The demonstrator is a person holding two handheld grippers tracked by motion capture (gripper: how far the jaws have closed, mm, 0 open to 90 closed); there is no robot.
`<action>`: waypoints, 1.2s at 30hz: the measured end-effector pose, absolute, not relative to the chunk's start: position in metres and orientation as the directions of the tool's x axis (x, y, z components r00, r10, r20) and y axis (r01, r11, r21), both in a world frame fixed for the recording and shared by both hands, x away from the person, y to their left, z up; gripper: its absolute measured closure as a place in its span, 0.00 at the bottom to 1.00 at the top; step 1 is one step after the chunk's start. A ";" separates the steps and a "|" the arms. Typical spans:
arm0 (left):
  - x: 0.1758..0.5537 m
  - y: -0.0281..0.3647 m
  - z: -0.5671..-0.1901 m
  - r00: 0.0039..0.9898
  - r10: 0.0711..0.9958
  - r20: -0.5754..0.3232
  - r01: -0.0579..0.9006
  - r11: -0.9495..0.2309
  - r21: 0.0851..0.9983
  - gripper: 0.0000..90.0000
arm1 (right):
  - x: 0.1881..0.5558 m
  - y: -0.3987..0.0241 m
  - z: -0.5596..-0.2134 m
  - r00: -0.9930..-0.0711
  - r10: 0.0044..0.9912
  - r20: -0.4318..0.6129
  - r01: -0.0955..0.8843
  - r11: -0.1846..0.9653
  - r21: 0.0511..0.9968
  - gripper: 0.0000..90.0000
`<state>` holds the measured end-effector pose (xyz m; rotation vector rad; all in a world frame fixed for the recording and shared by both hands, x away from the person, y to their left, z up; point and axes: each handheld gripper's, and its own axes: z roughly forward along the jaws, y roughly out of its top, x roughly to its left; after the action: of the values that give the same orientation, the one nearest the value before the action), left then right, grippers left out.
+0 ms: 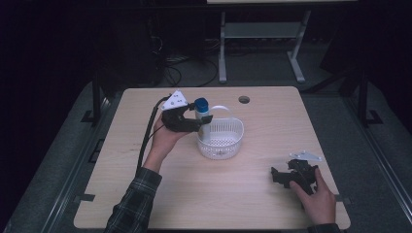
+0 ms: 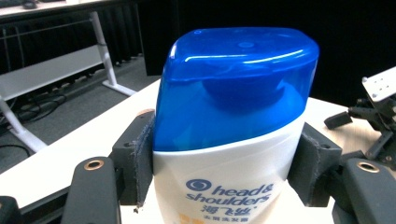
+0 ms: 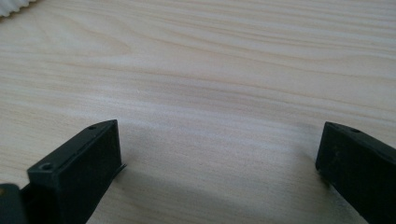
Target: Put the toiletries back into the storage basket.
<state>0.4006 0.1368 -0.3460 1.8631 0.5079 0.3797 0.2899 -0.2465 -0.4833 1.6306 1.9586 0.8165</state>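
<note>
My left tool point(image 1: 198, 121) grips a white Head & Shoulders shampoo bottle point(image 2: 233, 140) just below its blue cap point(image 2: 238, 84), pads pressed on both sides. I hold the bottle upright over the near-left rim of the white basket point(image 1: 228, 141) on the tabletop point(image 1: 209, 194). My right tool point(image 1: 284, 177) rests on the tabletop with jaws wide, nothing between them.

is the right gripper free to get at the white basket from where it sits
Probably yes. The right gripper rests on the table, jaws open and empty, with bare wood between it and the white basket. The left gripper holds the shampoo bottle over the basket's far-left side.
</note>
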 end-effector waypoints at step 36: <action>0.393 0.126 -0.399 0.861 0.509 0.026 0.193 -0.371 0.908 0.37 | 0.290 -0.246 -0.483 -0.189 0.982 0.025 0.708 0.118 0.697 0.00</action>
<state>0.3934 0.1264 -0.3987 1.9531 0.5170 0.3665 0.2898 -0.2463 -0.4832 1.6329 1.9565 0.8173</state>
